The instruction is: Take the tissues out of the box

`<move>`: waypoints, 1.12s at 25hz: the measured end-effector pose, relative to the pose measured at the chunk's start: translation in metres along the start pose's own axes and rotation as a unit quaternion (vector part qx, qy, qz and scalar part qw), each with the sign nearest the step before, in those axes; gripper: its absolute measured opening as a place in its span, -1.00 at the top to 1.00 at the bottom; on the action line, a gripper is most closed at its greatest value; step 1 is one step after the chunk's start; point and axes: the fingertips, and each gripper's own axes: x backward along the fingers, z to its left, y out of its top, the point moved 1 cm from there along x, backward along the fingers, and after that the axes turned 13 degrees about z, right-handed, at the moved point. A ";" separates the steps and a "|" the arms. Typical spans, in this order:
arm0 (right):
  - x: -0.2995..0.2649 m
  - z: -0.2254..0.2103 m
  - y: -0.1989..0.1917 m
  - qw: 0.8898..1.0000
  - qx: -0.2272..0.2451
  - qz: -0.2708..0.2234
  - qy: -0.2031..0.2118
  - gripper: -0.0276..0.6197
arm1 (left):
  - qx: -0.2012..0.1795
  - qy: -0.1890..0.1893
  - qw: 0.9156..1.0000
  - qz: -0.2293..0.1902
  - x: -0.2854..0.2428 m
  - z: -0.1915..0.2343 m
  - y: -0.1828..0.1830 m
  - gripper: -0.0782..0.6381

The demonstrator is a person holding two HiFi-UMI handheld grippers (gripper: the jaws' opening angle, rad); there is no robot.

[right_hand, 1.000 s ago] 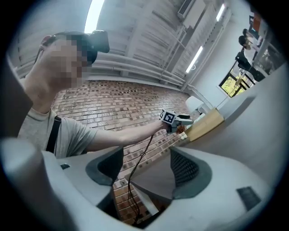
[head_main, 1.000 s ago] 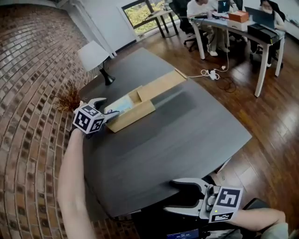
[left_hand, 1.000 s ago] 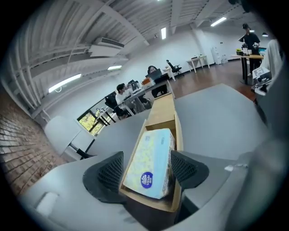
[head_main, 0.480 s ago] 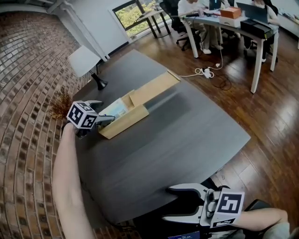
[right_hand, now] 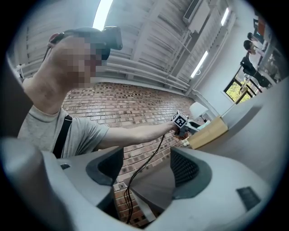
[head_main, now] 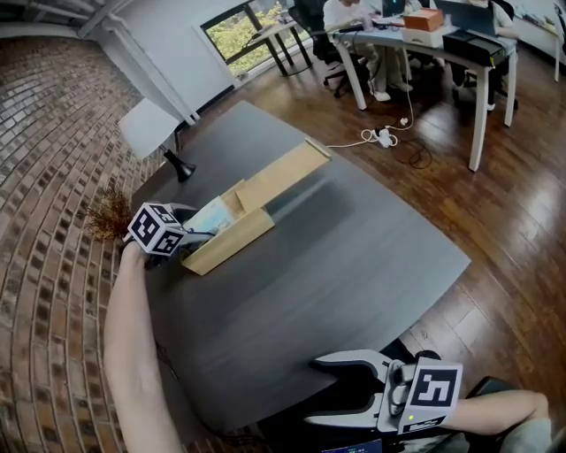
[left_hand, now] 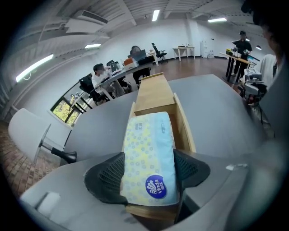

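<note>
A long open wooden box [head_main: 232,239] lies on the dark table [head_main: 354,257], with its slid-off lid [head_main: 276,172] stretching beyond it. A pale blue and yellow tissue pack [left_hand: 149,153] rests in the box's near end, also visible in the head view as the tissue pack [head_main: 212,217]. My left gripper [left_hand: 149,171] is shut on the pack, one ribbed pad on each long side, and the pack's near end rides above the box's end wall. In the head view the left gripper [head_main: 196,234] sits at the box's left end. My right gripper [head_main: 318,389] hangs open and empty at the table's front edge.
A white-shaded lamp [head_main: 150,128] and a dried brown plant [head_main: 110,212] stand at the table's far left by the brick wall [head_main: 44,221]. Desks with seated people [head_main: 407,26] and a power strip [head_main: 385,137] on the wooden floor lie beyond.
My left gripper has stayed at the box's near end and its jaws have drawn in on the pack. The right gripper has barely moved.
</note>
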 end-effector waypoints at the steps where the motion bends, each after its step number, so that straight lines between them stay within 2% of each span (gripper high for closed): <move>1: -0.001 0.000 -0.001 1.000 -0.001 0.000 0.001 -0.09 | 0.000 0.004 1.000 -0.008 0.001 0.000 0.000 -0.15; 5: -0.002 0.002 -0.006 1.000 -0.004 0.007 0.006 -0.09 | 0.008 0.029 0.999 -0.042 0.018 0.002 0.004 -0.13; 8: -0.003 0.002 -0.007 1.000 -0.005 0.006 0.006 -0.09 | 0.038 0.054 0.992 -0.104 0.053 0.006 0.009 -0.13; 10: -0.002 0.000 -0.005 1.000 -0.005 0.001 0.004 -0.09 | 0.073 0.064 0.978 -0.184 0.091 0.005 0.016 -0.13; 11: -0.001 -0.002 -0.005 1.000 -0.002 0.001 0.000 -0.09 | 0.095 0.066 0.965 -0.234 0.113 0.002 0.020 -0.13; 12: 0.001 -0.004 -0.006 1.000 0.001 0.002 -0.003 -0.09 | 0.119 0.064 0.948 -0.287 0.136 -0.004 0.022 -0.13; 13: 0.002 -0.005 -0.006 1.000 -0.001 0.003 -0.005 -0.09 | 0.143 0.059 0.927 -0.343 0.158 -0.013 0.021 -0.13; 14: 0.002 -0.005 -0.006 1.000 -0.006 0.003 -0.004 -0.09 | 0.167 0.052 0.900 -0.399 0.181 -0.024 0.018 -0.13; 15: 0.002 -0.005 -0.006 1.000 -0.009 0.002 -0.004 -0.09 | 0.191 0.040 0.869 -0.455 0.202 -0.039 0.013 -0.13; 16: 0.002 -0.005 -0.008 1.000 -0.011 0.002 -0.003 -0.09 | 0.214 0.024 0.834 -0.509 0.221 -0.057 0.006 -0.13; 17: 0.002 -0.005 -0.011 1.000 -0.013 0.001 -0.003 -0.09 | 0.236 0.004 0.794 -0.560 0.236 -0.078 -0.004 -0.13; 18: 0.003 -0.003 -0.012 1.000 -0.015 0.000 -0.002 -0.09 | 0.257 -0.017 0.752 -0.607 0.248 -0.101 -0.014 -0.13; 20: 0.002 0.001 -0.013 1.000 -0.015 -0.003 0.002 -0.09 | 0.293 -0.063 0.656 -0.693 0.264 -0.153 -0.036 -0.13; 21: 0.002 0.004 -0.014 1.000 -0.014 -0.003 0.004 -0.09 | 0.308 -0.086 0.607 -0.728 0.266 -0.180 -0.046 -0.13; 22: 0.002 0.006 -0.015 1.000 -0.010 -0.003 0.006 -0.09 | 0.322 -0.107 0.562 -0.755 0.265 -0.209 -0.055 -0.13; 23: 0.002 0.009 -0.017 1.000 -0.004 -0.001 0.008 -0.09 | 0.335 -0.124 0.524 -0.773 0.262 -0.239 -0.062 -0.13; 24: 0.002 0.013 -0.019 1.000 0.002 0.002 0.011 -0.09 | 0.348 -0.136 0.492 -0.786 0.258 -0.268 -0.069 -0.13; 25: 0.002 0.017 -0.021 1.000 0.004 0.007 0.014 -0.09 | 0.362 -0.146 0.468 -0.793 0.253 -0.296 -0.074 -0.14; 26: 0.002 0.022 -0.022 1.000 0.003 0.013 0.019 -0.09 | 0.375 -0.154 0.450 -0.796 0.247 -0.322 -0.077 -0.14; 27: 0.001 0.028 -0.024 1.000 0.003 0.019 0.022 -0.09 | 0.386 -0.161 0.438 -0.796 0.242 -0.346 -0.078 -0.14; 28: -0.001 0.032 -0.024 0.999 0.004 0.022 0.025 -0.09 | 0.394 -0.169 0.430 -0.795 0.237 -0.366 -0.078 -0.14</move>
